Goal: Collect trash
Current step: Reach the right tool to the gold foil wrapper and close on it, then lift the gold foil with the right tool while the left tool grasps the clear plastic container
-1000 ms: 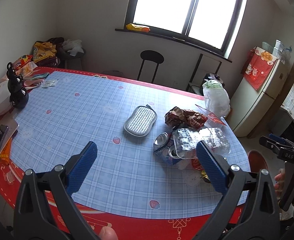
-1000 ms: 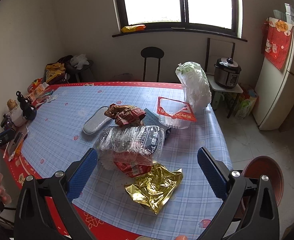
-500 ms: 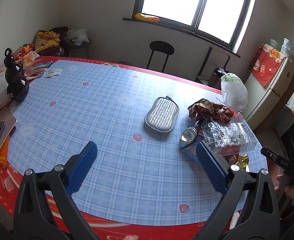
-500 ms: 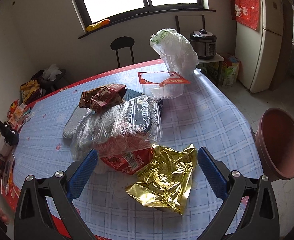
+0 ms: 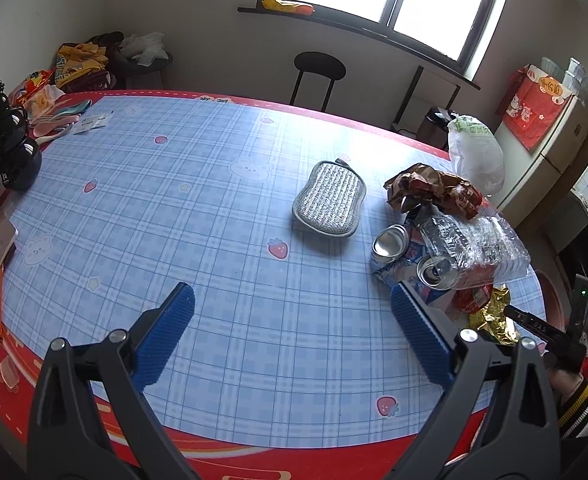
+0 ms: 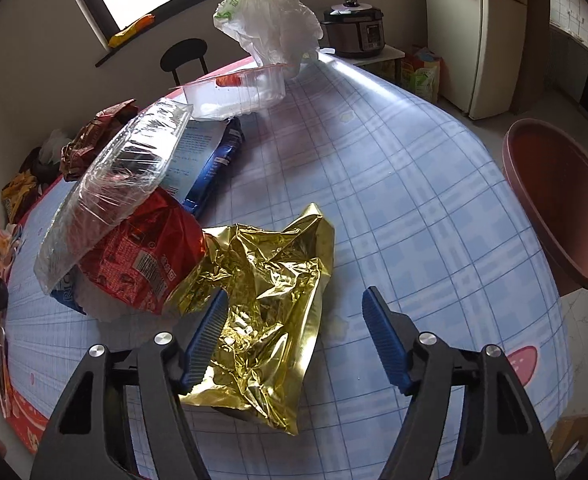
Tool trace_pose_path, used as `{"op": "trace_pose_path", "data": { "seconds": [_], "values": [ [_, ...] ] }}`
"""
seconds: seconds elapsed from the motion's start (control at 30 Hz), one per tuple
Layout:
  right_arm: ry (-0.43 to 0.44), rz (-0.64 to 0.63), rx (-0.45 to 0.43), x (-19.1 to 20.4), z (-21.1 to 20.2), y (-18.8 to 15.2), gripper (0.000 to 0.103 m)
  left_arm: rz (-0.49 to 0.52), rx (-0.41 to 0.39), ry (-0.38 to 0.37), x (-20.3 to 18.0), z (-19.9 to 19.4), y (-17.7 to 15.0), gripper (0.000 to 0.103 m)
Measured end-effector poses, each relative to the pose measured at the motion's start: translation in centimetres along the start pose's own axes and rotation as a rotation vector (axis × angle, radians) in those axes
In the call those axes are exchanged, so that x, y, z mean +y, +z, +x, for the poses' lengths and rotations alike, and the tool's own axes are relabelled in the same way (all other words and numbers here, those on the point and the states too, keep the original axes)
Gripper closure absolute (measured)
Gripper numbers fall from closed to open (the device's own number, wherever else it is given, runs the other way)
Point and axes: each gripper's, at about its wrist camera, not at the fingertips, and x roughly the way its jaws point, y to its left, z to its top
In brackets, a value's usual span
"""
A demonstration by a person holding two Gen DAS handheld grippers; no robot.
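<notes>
Right wrist view: the right claw (image 6: 296, 320) hangs low over the table (image 6: 414, 184), covered in a blue-and-white checked cloth, with its blue ribbed pads spread wide and nothing held; the left pad (image 6: 206, 336) overlaps the crumpled gold foil wrapper (image 6: 266, 292), which lies at lower centre of the frame, though contact cannot be confirmed. Touching the wrapper's upper left edge is a red printed snack bag (image 6: 142, 256), and a clear ribbed plastic clamshell tray (image 6: 114, 184) rests tilted on top of that bag. A dark blue flat packet (image 6: 218, 160) lies behind, with a clear plastic tub (image 6: 238, 92) and a white plastic bag (image 6: 270, 20) toward the top centre. A reddish-brown round basin (image 6: 562, 200) sits off the table edge at the right of the frame. Left wrist view: the left claw (image 5: 292, 328) is held wide and empty above bare cloth in the lower half of the frame. The trash pile occupies the right of this frame, including a crumpled brown wrapper (image 5: 434, 192) and two silver cans (image 5: 390, 240) lying on their sides; a grey oval scrubbing pad (image 5: 330, 200) lies just left of the pile, at centre. A black gourd-shaped bottle (image 5: 12, 148) stands at the far left edge.
</notes>
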Motion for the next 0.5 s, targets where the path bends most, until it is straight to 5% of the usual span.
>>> {"op": "trace_pose_path", "data": {
  "seconds": [0.2,0.4,0.5],
  "values": [
    [0.012,-0.064,0.005,0.8,1.8,-0.1,0.035,-0.013,-0.017,0.039,-0.5,-1.9,-1.1,0.007],
    [0.084,-0.148,0.052,0.3,1.7,0.5,0.06,-0.093,-0.046,0.097,-2.3,-4.5,-3.3,0.007],
    [0.122,-0.201,0.072,-0.6,0.9,0.7,0.064,-0.139,-0.056,0.121,-4.0,-5.8,-4.8,0.007]
  ]
}}
